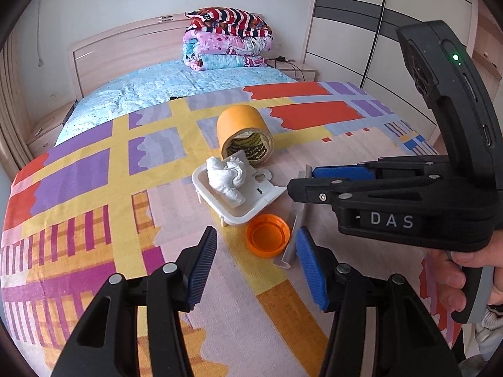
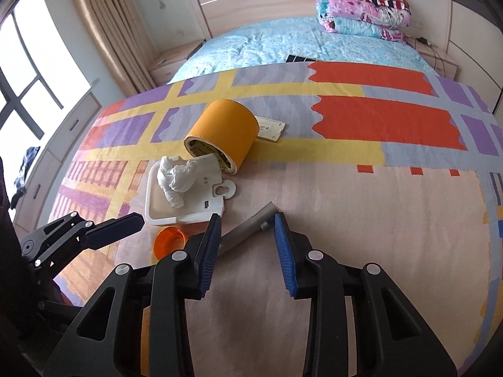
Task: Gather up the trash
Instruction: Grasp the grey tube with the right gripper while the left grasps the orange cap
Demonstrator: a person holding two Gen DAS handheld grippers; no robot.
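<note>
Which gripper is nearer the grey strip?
Right. The right gripper straddles the grey strip, not visibly pressing it; the left gripper sits beside it, at the orange cap.

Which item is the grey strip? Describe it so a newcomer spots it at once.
On the bed's patchwork blanket, find the big orange tape roll, then the white plastic tray holding a crumpled tissue in front of it. Just right of the tray and the orange bottle cap lies the grey strip: long, flat and dull grey, unlike its round or white neighbours.
</note>
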